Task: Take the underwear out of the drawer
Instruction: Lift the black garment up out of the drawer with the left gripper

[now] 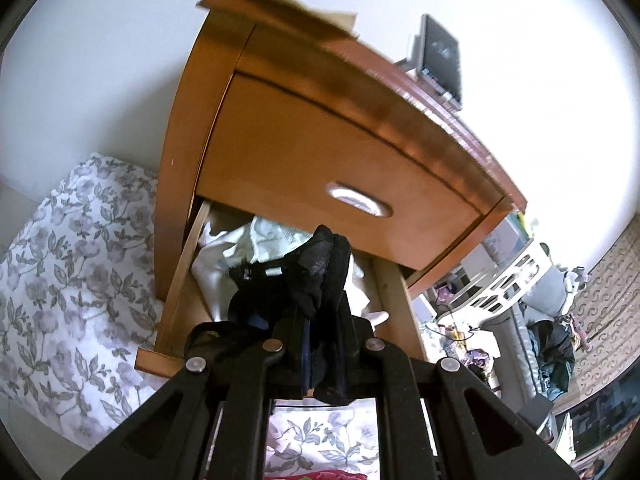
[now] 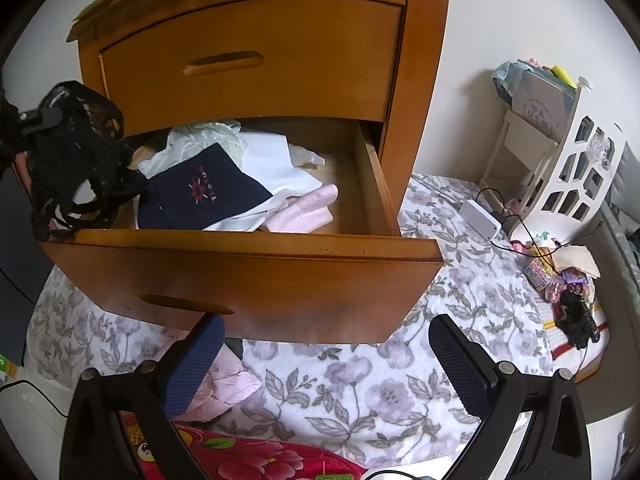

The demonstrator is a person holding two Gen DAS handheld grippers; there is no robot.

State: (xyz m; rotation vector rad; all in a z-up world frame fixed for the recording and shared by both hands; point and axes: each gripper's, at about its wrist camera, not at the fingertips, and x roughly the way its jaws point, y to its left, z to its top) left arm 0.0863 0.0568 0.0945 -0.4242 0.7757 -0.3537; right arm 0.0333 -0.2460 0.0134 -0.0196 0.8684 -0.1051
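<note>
On my left wrist camera, the left gripper [image 1: 320,280] had its jaws drawn narrow and clamped on a piece of black lace underwear [image 1: 316,276]. The garment was bunched between the fingers, its long axis running along them, away from the camera toward the nightstand [image 1: 280,152]. One end rose past the fingertips; a looser part drooped to the left over the open lower drawer [image 1: 176,280], and a tail hung back between the fingers toward the lens. White and pale green clothes [image 1: 248,248] lay in the drawer just beyond it. The closed upper drawer [image 1: 304,160] with its oval handle filled the middle of the view, and a floral bedcover [image 1: 72,264] lay to the left.

On my right wrist camera, the right gripper [image 2: 326,364] stood wide, nothing between its blue pads [image 2: 196,364], hovering in front of the drawer's front panel [image 2: 248,284]. The underwear [image 2: 80,152] appeared at the left edge, above the drawer's left front corner, held by the other gripper. From there it hung roughly vertical, its lace straps trailing down to the front panel's top edge; I could not tell whether they touched it. Inside the drawer lay a navy folded garment [image 2: 200,196] with a red emblem, white clothes [image 2: 276,172] and a pink cloth [image 2: 308,208]. A white shelf unit [image 2: 568,160] stood on the bedcover at right.
</note>
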